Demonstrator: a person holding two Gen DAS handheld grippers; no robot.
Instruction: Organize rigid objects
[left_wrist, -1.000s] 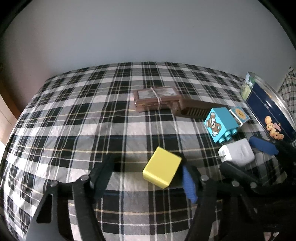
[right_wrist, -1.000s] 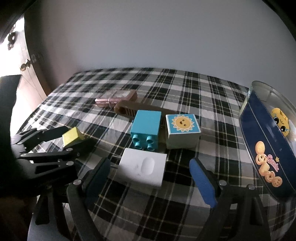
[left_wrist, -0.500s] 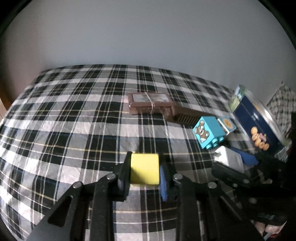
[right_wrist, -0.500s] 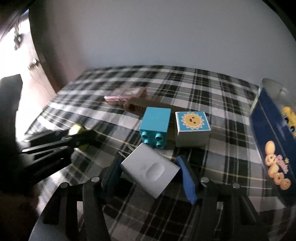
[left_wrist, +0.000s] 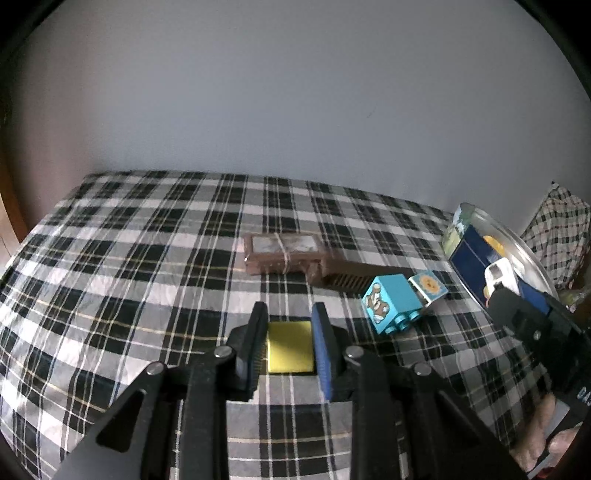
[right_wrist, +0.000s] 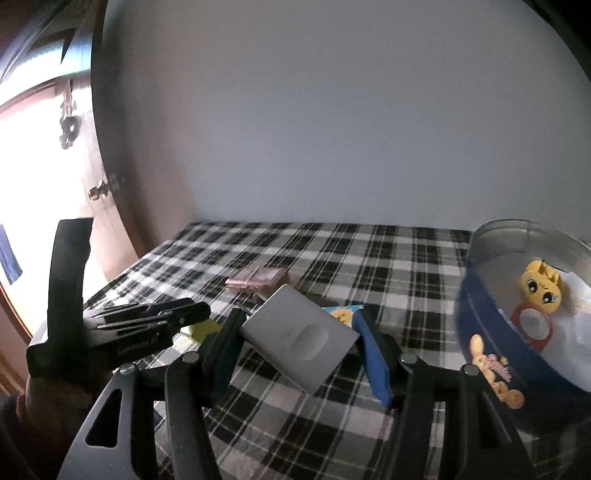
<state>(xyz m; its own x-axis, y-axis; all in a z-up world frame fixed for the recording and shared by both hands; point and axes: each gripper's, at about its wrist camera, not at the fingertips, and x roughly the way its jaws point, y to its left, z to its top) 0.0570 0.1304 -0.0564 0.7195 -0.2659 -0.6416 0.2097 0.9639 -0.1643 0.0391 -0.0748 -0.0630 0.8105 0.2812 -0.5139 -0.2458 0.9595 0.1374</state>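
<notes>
My left gripper (left_wrist: 290, 314) is shut on a small yellow block (left_wrist: 290, 350), held just above the plaid cloth (left_wrist: 147, 280). My right gripper (right_wrist: 297, 315) is shut on a white wall charger (right_wrist: 299, 336), tilted and lifted off the cloth, prongs pointing left. In the left wrist view the charger (left_wrist: 500, 275) hangs in front of the round blue tin (left_wrist: 469, 254). The right wrist view shows the left gripper (right_wrist: 199, 314) low at the left with the yellow block (right_wrist: 201, 328) under its tip.
A blue bear block (left_wrist: 391, 302) and a sun block (left_wrist: 428, 286) lie on the cloth beside a brown comb-like piece (left_wrist: 351, 277) and a tied brown box (left_wrist: 282, 251). The tin (right_wrist: 480, 325) holds a yellow plush face (right_wrist: 541, 284) and a red-rimmed disc (right_wrist: 532, 323).
Both grippers went from open to shut, the left on the yellow block, the right on the white charger. The right one then rose with the charger toward the tin.
</notes>
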